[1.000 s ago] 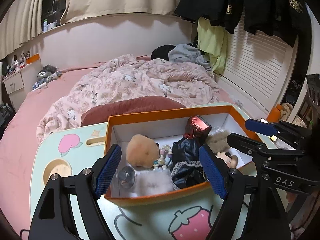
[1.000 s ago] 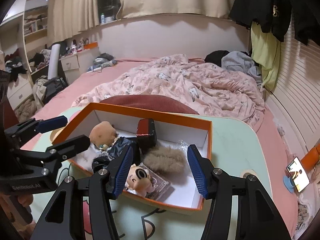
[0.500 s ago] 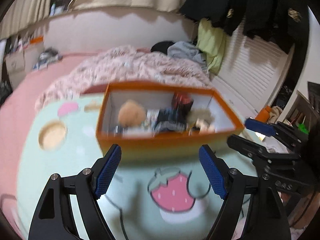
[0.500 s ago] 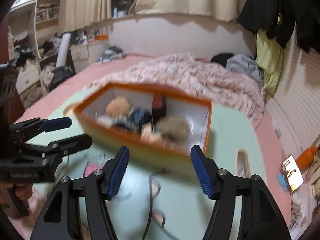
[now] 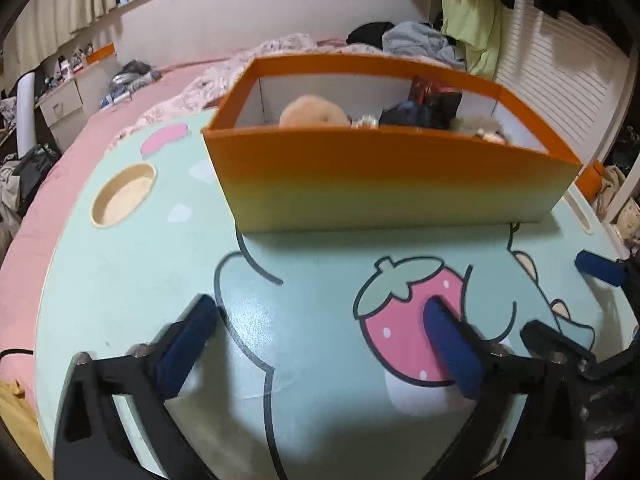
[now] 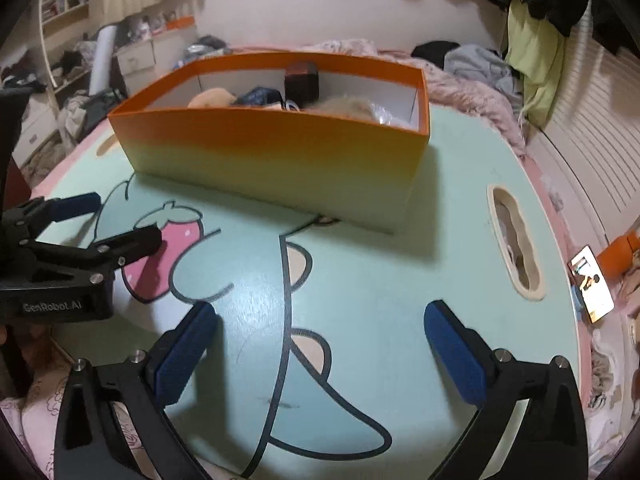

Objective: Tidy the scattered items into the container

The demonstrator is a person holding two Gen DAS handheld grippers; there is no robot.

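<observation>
The orange box [image 5: 384, 184] stood on the mint-green lap table [image 5: 132, 280], toward the table's far edge, with the bed [image 5: 280, 46] behind it. Its near wall faded from orange at the rim to pale yellow at the base. Inside the box, only the tops of the items showed over the wall: a tan plush ball [image 5: 312, 112] toward the box's left end, a dark bundle [image 5: 412, 114] to the right of the plush, a dark red box [image 5: 436, 94] standing taller behind the bundle, and a pale furry item [image 5: 476, 126] toward the box's right end. Other contents were hidden by the wall.

The left gripper [image 5: 320, 344] hovered low over the table on the near side of the box, well apart from it, jaws spread wide and holding nothing. Its right pad lay over the printed strawberry [image 5: 404, 312]. The right gripper [image 6: 320, 344] was likewise on the near side of the box, jaws spread wide, nothing between them. In the right wrist view the left gripper [image 6: 108, 224] appeared at the left, over the strawberry.

A round recess [image 5: 124, 194] sat in the table to the left of the box; an oval slot [image 6: 516, 236] lay to the right of the box. A lit phone [image 6: 592, 284] was beyond the table's right edge.
</observation>
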